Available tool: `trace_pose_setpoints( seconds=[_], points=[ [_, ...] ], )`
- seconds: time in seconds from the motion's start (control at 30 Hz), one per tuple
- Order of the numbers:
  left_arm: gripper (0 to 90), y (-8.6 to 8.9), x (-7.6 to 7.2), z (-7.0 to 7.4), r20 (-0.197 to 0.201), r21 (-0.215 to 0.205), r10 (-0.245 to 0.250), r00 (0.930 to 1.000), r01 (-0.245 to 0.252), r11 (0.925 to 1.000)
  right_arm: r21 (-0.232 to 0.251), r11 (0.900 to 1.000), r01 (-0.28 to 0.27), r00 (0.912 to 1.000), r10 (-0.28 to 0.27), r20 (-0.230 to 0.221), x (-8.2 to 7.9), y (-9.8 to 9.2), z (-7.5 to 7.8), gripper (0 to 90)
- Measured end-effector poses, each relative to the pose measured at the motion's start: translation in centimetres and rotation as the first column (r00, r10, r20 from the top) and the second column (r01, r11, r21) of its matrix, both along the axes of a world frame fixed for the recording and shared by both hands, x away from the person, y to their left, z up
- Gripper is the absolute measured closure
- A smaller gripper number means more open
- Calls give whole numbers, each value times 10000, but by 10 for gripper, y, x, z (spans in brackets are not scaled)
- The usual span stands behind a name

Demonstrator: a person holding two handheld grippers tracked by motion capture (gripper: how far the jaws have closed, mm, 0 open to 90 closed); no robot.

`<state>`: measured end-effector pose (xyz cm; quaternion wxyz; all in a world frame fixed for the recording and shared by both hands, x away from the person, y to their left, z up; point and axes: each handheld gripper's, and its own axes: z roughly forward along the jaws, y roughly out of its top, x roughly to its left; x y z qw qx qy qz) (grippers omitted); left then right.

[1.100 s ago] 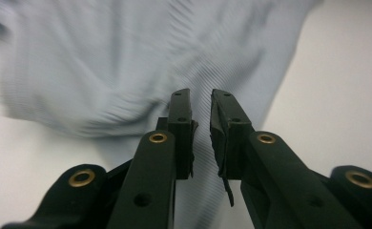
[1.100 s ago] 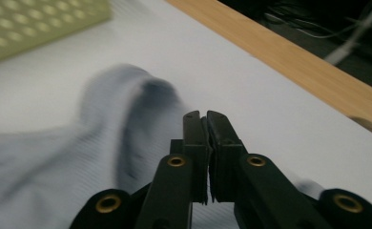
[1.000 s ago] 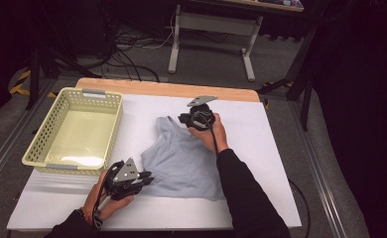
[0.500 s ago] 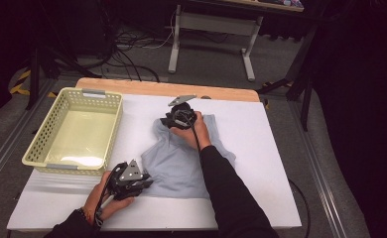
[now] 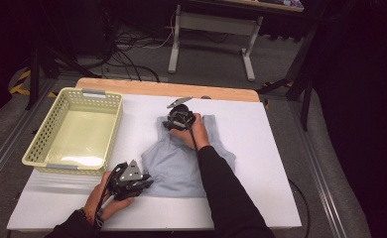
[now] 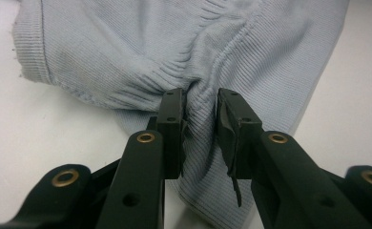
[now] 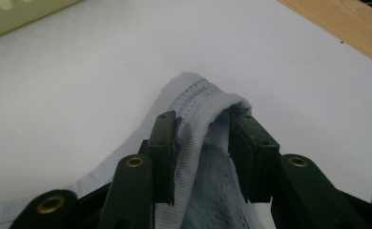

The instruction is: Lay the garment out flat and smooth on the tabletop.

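Note:
A light blue-grey sleeveless top lies flat on the white table. My left gripper sits at the garment's near left hem, shut on a bunched fold of ribbed fabric. My right gripper is at the top's far left shoulder strap. Its jaws have just been opening wider, and the strap is folded up between them and touches both pads. The other strap lies flat beside the right hand.
A pale yellow perforated basket stands on the table's left side, close to the garment. A wooden strip runs along the far edge. Bare white surface stretches to the right of the top and along the front.
My right gripper has moved left across the top's neckline and sunk onto the left strap. The upper part of the garment has shifted with it. My left gripper stays at the hem.

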<state>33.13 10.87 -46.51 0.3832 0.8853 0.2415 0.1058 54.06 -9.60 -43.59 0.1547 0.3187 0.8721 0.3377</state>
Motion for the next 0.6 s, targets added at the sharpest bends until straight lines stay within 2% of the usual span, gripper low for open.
trace_pose_setpoints(
  seconds=[0.03, 0.17, 0.2, 0.33, 0.4, 0.47, 0.53, 0.6],
  points=[
    [726, 0, 0, 0, -22, -23, -13, 10000, 13, 10000, -120, 9999, -39, 10000, 38, -19, 2, 1, -2, 723],
    [728, 0, 0, 0, 11, 25, -44, 10000, 44, 10000, -615, 9979, -226, 9997, 222, -77, 6, 7, -7, 850],
    [728, 0, 0, 0, -15, 11, -48, 10000, 48, 10000, -769, 9968, -196, 9998, 192, -55, 7, 8, -8, 857],
    [729, 0, 0, 0, 11, 35, -49, 10000, 49, 10000, -783, 9969, 55, 9999, -46, 107, 10, 9, -9, 870],
    [730, 0, 0, 0, 23, 30, -72, 10000, 71, 10000, -794, 9959, 443, 9988, -424, 262, 11, 8, -9, 873],
    [730, 0, 0, 0, 13, 5, -77, 10000, 77, 10000, -654, 9945, 820, 9959, -793, 425, 12, 5, -7, 872],
    [730, 0, 0, 0, 35, 33, -76, 10000, 76, 10000, -482, 9943, 954, 9945, -931, 484, 13, 2, -5, 872],
    [730, 0, 0, 0, 12, 23, -73, 10000, 73, 10000, -529, 9939, 970, 9943, -944, 494, 13, 0, -3, 868]
  ],
)
